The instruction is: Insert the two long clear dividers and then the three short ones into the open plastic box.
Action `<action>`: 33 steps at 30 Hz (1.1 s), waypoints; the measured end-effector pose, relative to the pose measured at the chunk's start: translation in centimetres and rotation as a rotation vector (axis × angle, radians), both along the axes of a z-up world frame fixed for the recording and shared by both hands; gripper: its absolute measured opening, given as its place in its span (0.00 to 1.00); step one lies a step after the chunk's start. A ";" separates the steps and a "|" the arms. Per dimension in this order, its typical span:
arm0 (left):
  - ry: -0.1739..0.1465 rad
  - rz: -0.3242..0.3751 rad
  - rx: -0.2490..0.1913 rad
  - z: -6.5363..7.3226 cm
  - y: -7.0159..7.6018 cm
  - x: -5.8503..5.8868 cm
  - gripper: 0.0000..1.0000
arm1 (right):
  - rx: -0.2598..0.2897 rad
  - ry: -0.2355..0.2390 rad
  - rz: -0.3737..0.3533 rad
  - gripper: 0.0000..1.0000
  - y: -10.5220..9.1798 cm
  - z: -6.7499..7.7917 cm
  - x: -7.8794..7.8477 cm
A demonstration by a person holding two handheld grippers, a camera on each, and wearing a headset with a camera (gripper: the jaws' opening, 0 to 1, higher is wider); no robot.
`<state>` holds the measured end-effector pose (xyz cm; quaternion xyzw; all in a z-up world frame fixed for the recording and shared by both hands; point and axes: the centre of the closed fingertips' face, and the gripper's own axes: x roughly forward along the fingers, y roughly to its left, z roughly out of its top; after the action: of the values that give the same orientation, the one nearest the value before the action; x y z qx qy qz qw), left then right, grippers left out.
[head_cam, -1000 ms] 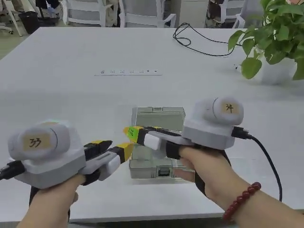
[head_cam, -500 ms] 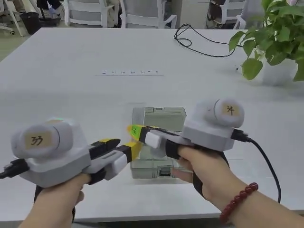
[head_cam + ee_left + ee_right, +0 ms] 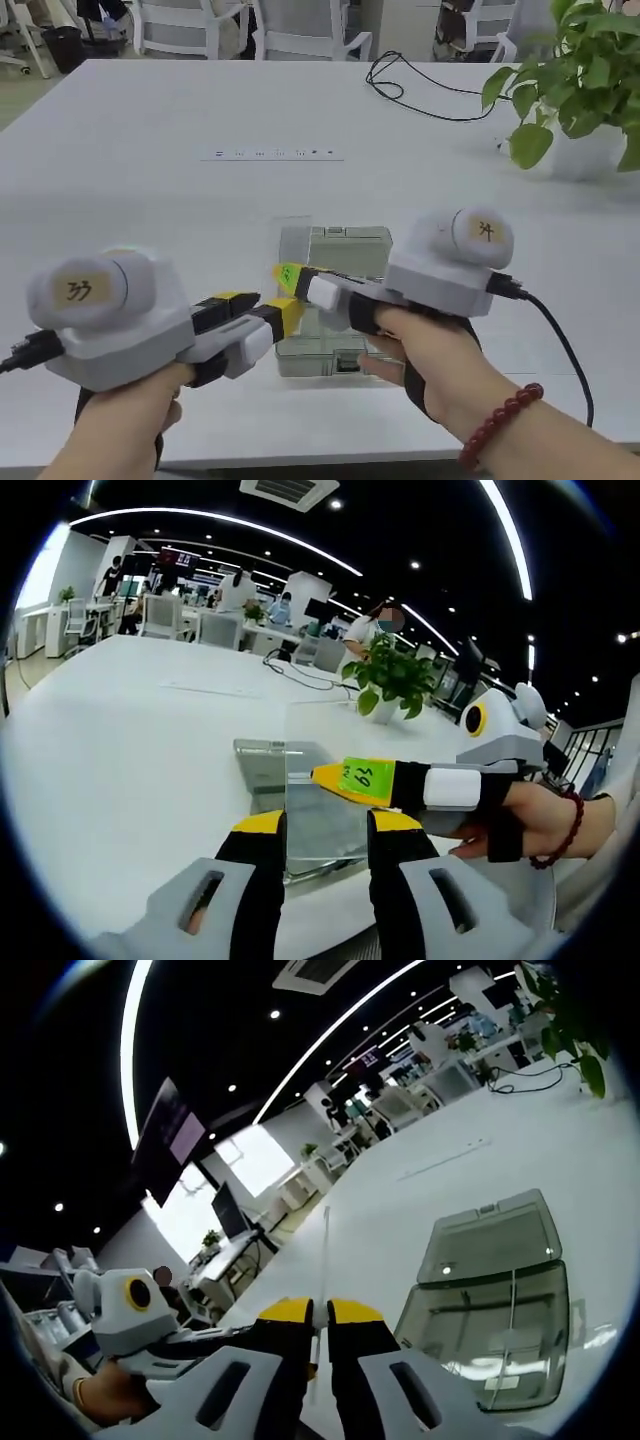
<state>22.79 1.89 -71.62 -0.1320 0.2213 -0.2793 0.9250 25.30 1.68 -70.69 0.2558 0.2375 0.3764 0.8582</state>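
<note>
The right claw (image 3: 318, 1312) is pinched almost closed on a thin, flat, clear plastic divider (image 3: 312, 735), held upright by the 9 o'clock side of the open box (image 3: 495, 1325). The box is a glossy transparent rectangular case, its lid folded back toward 12 o'clock on the smooth white tabletop (image 3: 150, 200). The left claw (image 3: 328, 825) gapes wide and grips nothing, with the sheet's lower part at its 12 o'clock.

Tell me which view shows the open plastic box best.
The right gripper view: the box lies open and unobstructed, its inside visible. In the head view the left tongs and right tongs cover its front. In the left gripper view it sits partly behind the clear divider held by the right tongs.
</note>
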 end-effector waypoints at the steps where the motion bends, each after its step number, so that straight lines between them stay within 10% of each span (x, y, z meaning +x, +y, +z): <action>1: 0.002 0.002 -0.003 0.0 0.0 0.0 0.30 | 0.000 -0.001 0.000 0.07 0.0 0.0 0.0; 10: 0.014 -0.002 0.005 -0.1 -0.1 0.1 0.31 | -0.008 0.004 0.012 0.07 0.0 0.1 0.0; 15: -0.023 -0.045 0.148 -0.4 0.0 -0.3 0.40 | -0.031 0.011 -0.002 0.07 -0.7 0.1 0.6; 26: -0.069 -0.121 0.275 -1.0 -0.4 -0.9 0.59 | -0.096 0.266 -0.073 0.06 -3.4 -1.7 1.2; 33: -0.104 -0.164 0.319 -1.3 -0.7 -1.0 0.68 | -0.168 0.342 -0.076 0.06 -4.0 -2.6 1.5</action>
<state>21.78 1.23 -72.87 0.0492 0.2248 -0.3215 0.9185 26.82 -2.32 -73.30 0.2524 0.4005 0.2736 0.8373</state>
